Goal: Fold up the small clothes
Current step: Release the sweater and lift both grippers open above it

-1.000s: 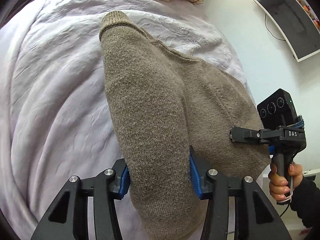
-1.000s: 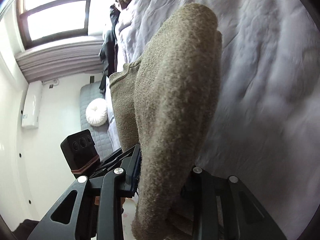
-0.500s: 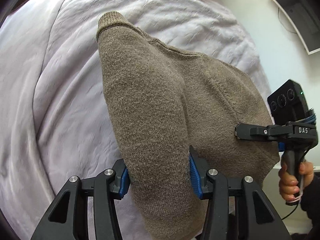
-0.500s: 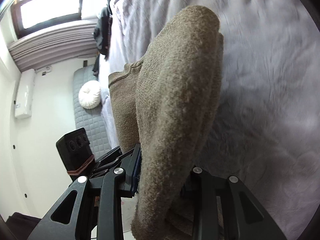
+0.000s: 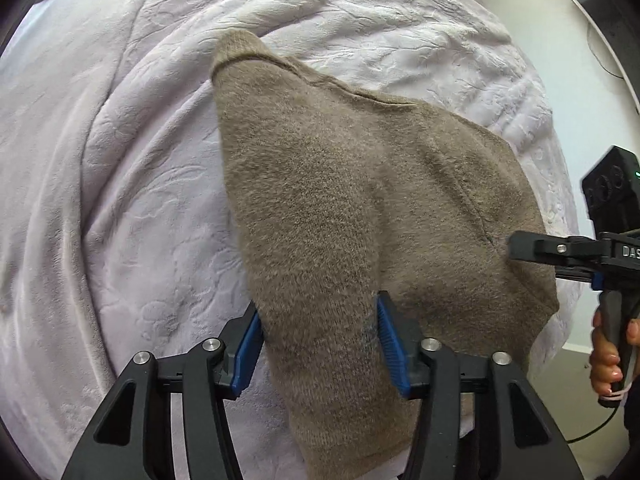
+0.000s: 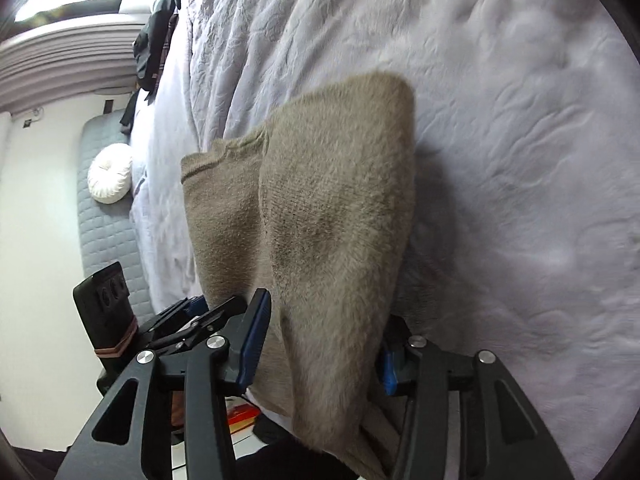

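A beige knit sweater [image 5: 360, 200] lies partly folded on the pale lilac bed cover [image 5: 120, 160], with one fold laid over the body. My left gripper [image 5: 318, 344] has its blue pads touching both sides of that fold near the hem, and its jaws are opening. In the right wrist view, the sweater [image 6: 328, 208] runs between the fingers of my right gripper [image 6: 320, 356]. Its jaws are opening too, and its left pad stands off the cloth. The right gripper [image 5: 516, 250] reaches the sweater's right edge. My left gripper [image 6: 192, 312] shows at the lower left.
A person's hand [image 5: 608, 364] holds the right gripper's handle past the bed edge. A white round cushion [image 6: 110, 178] rests on a grey quilted pad [image 6: 104, 248]. Dark clothes [image 6: 154, 52] lie at the bed's far end. A dark framed panel [image 5: 600, 20] hangs on the wall.
Both grippers carried the fold across and lowered it toward the bed. The right gripper's jaws have spread, its left pad now off the cloth. The left pads look much as before.
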The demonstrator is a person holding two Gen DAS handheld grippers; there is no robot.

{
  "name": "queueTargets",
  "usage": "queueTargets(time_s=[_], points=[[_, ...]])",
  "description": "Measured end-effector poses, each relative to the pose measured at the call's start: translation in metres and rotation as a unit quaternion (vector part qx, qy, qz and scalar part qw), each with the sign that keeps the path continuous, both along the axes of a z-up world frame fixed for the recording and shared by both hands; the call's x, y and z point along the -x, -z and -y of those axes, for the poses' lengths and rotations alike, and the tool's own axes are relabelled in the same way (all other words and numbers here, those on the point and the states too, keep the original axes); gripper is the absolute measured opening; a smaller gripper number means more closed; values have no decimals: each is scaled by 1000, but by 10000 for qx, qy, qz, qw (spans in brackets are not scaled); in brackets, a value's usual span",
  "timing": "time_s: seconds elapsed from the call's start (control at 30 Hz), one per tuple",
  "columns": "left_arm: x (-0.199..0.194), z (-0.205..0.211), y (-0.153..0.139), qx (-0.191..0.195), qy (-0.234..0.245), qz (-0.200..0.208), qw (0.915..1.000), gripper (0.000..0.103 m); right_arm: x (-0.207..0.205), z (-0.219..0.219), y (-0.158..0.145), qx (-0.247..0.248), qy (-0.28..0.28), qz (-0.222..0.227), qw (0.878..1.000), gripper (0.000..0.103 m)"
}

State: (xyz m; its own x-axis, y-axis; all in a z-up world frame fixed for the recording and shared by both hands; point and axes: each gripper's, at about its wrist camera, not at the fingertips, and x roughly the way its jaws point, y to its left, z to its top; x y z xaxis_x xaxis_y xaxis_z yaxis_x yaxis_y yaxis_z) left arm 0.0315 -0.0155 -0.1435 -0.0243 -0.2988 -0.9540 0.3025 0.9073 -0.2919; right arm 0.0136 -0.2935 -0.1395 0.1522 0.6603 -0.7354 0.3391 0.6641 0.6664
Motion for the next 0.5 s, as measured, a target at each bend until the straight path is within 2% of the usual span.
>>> queueTargets(time_s=[0.1,0.2,0.27,0.33,0.43,0.5], points=[[-1,-6,-1,-77,-28,-16,10000,56,4,5,-8,110,96,24,9999,51],[0,-10,-4,-165,-13,22,9999,56,10,10,-12,371,33,37,9993,25],[2,-16,-8,-221,15,66,9997,58,13,13,-14,734,-92,67,9972,24],[2,-17,-10,-353,6,155,9993,66,14,14,-15,1067,-167,23,9941,24],[4,-20,-15,-419,-12,249,9988,66,11,16,-10,1704,-236,-147,9850,24],[5,-25,-20,-512,-65,355,9980,66,13,22,-9,1800,-146,-249,9833,24]])
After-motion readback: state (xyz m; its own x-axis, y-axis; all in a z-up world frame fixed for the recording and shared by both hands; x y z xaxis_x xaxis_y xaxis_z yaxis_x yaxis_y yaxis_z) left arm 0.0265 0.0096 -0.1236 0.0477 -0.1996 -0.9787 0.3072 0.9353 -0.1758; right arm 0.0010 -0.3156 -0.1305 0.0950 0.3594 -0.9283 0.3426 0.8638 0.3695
